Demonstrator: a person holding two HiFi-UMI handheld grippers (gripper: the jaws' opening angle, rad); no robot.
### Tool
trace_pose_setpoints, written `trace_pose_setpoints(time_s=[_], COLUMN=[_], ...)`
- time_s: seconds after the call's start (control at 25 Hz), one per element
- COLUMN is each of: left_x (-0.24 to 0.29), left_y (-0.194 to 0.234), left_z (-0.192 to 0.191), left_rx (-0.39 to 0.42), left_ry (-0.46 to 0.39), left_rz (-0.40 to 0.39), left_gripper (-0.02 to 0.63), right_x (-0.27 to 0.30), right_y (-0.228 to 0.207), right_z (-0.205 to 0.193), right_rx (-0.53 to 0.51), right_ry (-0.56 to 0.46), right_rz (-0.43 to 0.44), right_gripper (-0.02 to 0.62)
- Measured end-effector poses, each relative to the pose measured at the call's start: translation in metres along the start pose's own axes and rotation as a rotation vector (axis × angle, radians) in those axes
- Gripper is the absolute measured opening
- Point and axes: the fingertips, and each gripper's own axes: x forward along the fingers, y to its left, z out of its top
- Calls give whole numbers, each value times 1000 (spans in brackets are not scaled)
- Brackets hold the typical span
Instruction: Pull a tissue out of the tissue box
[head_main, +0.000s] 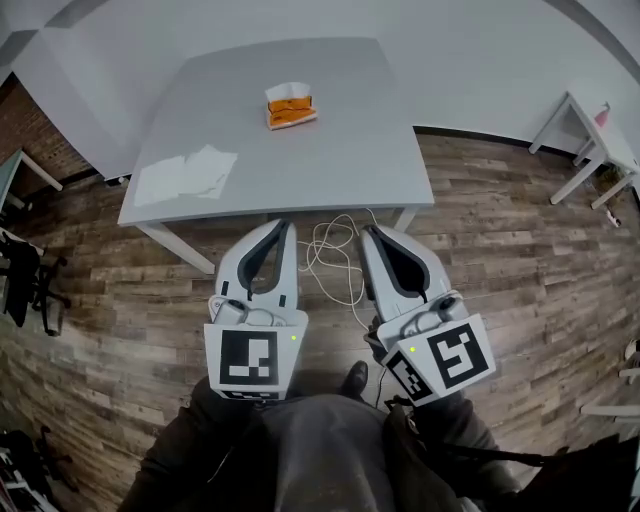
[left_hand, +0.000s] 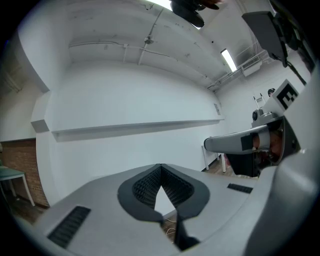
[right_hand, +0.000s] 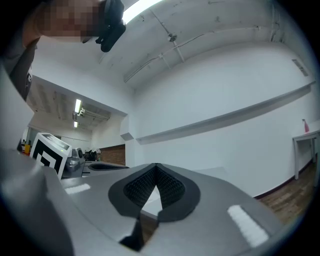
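Observation:
The orange tissue box (head_main: 290, 107) stands near the far middle of the grey table (head_main: 330, 150), with a white tissue sticking out of its top. Both grippers are held level close to my body, over the wooden floor and short of the table's near edge. My left gripper (head_main: 286, 228) is shut with nothing between its jaws, and its ribbed pads meet at the tip (left_hand: 160, 166). My right gripper (head_main: 367, 232) is also shut and empty (right_hand: 156, 166). The tissue box is not in either gripper view.
Loose white tissues (head_main: 186, 174) lie on the table's near left part. A white cable (head_main: 335, 255) coils on the floor between the grippers and the table. Small white tables (head_main: 588, 150) stand at the far right, and a dark chair (head_main: 25, 280) at the left.

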Motion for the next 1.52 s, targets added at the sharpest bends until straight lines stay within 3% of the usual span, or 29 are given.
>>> trace_pose_setpoints(time_s=[0.32, 0.56, 0.84, 1.24, 1.52], left_x=[15, 34, 91, 213, 271], left_y=[-36, -26, 39, 181, 221], left_z=[-11, -25, -48, -73, -73], left_rx=[-16, -17, -43, -87, -130], left_ry=[46, 87, 105, 55, 80], left_rz=[52, 88, 94, 20, -15], left_gripper=[0, 0, 0, 0, 0], right_x=[-30, -9, 75, 268, 342], right_y=[-49, -82, -102, -107, -129], right_z=[-2, -8, -22, -43, -39], right_rx=[60, 77, 72, 106, 73], right_ry=[2, 15, 21, 1, 39], right_rz=[66, 88, 52, 24, 6], right_gripper=[5, 5, 5, 3, 3])
